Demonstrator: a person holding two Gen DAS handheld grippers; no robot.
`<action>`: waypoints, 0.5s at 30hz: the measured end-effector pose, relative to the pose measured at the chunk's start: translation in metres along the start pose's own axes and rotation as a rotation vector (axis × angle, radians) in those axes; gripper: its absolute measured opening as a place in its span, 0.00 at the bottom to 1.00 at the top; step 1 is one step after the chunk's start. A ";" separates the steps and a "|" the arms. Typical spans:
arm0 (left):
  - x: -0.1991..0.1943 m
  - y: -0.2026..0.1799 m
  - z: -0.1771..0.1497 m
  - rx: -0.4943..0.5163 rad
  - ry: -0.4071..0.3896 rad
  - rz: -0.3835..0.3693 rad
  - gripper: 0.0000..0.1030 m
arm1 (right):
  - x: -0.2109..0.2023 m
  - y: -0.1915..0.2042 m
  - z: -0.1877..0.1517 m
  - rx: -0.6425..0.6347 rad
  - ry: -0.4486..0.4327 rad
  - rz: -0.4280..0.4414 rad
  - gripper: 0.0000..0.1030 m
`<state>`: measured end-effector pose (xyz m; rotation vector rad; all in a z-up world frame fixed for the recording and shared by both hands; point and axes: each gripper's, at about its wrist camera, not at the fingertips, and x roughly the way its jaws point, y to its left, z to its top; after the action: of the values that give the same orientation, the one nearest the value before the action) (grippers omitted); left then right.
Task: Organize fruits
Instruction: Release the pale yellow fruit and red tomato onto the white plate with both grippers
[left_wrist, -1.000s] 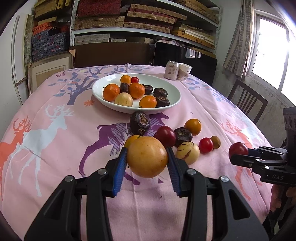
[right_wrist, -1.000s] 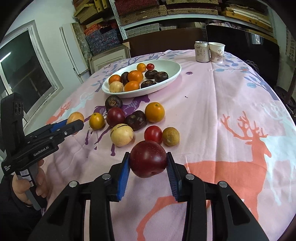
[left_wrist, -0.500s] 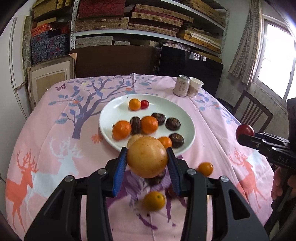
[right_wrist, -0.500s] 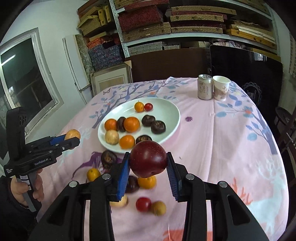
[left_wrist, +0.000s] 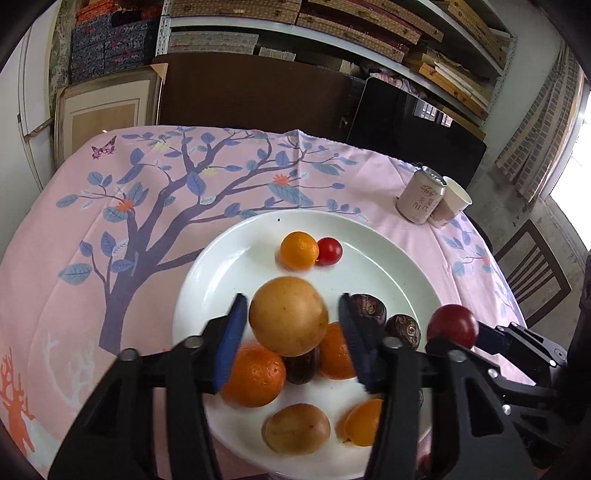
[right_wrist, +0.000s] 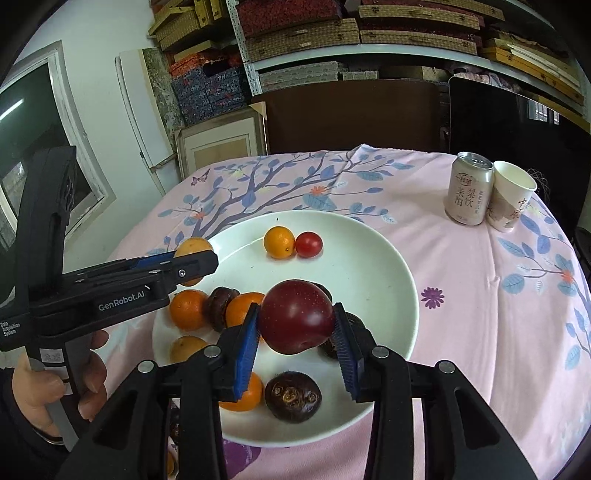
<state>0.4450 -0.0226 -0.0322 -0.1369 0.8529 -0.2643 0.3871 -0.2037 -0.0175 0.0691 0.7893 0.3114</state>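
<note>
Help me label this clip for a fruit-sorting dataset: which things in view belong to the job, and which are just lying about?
Part of the job:
- yellow fruit between the left tongs
- dark red plum in the right tongs
- white plate with the fruit already on it

Just lying about:
- drink can
- paper cup
- wooden chair

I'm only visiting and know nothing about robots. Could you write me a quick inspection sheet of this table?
Surface: pink tablecloth with tree and deer prints.
Job's things: white plate holding oranges, dark fruits and a cherry tomato; yellow fruit; red plum.
Clutter: drink can, paper cup.
Grippers: left gripper jaws slightly parted around the yellow fruit; right gripper shut on the red plum; both over the white plate.
Cables: nothing seen.
Surroundings: shelves of boxes, chair.
</note>
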 end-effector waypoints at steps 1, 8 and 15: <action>-0.003 0.003 -0.001 -0.009 -0.015 0.010 0.80 | -0.003 0.001 0.001 0.003 -0.020 -0.015 0.62; -0.060 0.016 -0.014 -0.080 -0.089 -0.034 0.86 | -0.056 -0.004 -0.010 0.039 -0.080 -0.014 0.68; -0.101 -0.007 -0.108 0.116 -0.018 -0.014 0.87 | -0.119 -0.003 -0.086 0.101 -0.075 0.029 0.74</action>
<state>0.2986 -0.0023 -0.0275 -0.0369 0.8174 -0.3241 0.2484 -0.2474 0.0026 0.1863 0.7297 0.2950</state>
